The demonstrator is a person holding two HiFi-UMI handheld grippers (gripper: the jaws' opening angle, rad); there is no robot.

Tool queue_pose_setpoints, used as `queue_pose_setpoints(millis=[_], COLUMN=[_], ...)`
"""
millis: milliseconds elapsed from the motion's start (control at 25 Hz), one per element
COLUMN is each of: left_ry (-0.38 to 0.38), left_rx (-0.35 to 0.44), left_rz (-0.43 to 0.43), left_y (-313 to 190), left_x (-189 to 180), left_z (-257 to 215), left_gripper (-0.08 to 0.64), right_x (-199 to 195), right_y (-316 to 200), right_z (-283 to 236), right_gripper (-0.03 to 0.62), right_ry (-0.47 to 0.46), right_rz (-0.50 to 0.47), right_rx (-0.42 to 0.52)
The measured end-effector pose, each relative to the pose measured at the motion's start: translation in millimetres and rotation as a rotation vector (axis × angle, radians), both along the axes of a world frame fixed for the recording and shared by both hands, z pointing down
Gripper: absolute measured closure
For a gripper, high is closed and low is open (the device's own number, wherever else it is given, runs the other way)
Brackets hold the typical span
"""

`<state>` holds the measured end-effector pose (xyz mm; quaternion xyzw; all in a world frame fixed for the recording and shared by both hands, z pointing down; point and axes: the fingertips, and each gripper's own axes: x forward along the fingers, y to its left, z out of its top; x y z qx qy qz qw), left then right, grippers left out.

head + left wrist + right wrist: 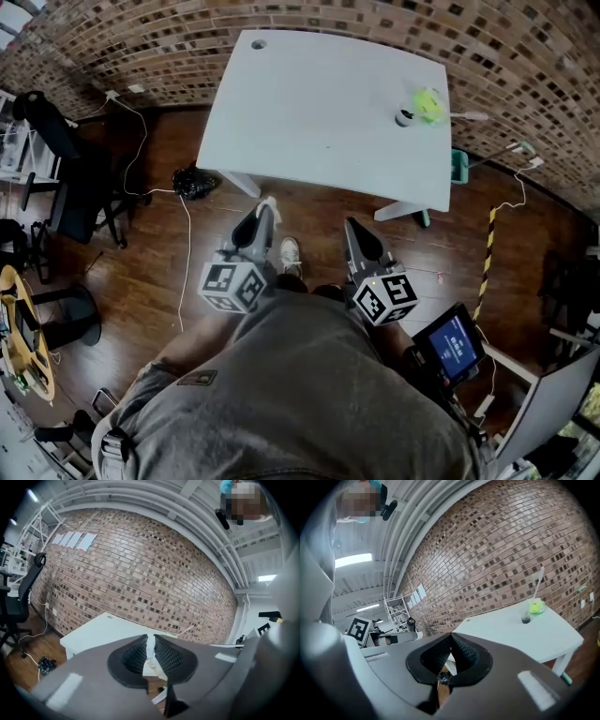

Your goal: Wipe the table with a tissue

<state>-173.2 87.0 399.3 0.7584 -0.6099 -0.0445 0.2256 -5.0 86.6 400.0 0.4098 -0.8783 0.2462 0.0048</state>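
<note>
**Left gripper view: tissue (150, 648) clamped lengthwise in closed jaws, short of the table (101, 627)**

The tissue was seen as a narrow white strip. Its long axis ran along the seam between the jaws, from the ribbed pads up to the tips, and its free end pointed forward toward the table. It was pinched by the left gripper (151, 640), whose jaws were pressed together on it. In the head view, a small white tuft was shown past that gripper's tips, over the wooden floor (187, 253) and short of the table's near edge. The right gripper (451, 638) was held just beside the left one, its jaws closed with nothing between them. Both grippers were well apart from the white table, which stood against a brick wall (525, 56). A green object (429, 104) and a small dark cup (404, 118) were set together near the table's far right corner.
</note>
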Motion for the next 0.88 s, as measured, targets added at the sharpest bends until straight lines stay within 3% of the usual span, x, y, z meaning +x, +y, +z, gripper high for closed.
queue_pose_setpoints(millis=[360,880], left_ry=[0.029,-0.002], left_rx=[-0.016,-0.088], left_rz=[0.080,0.108], left_y=[-75,-146], left_x=[-37,-5], left_z=[7,34], left_gripper=[0.522,0.522], right_x=[-30,0], right_y=[-67,-129], right_z=[-6,11], right_gripper=[0.580,0.580], right_ry=[0.044,0.062], right_rz=[0.099,0.110], right_rx=[0.008,-0.028])
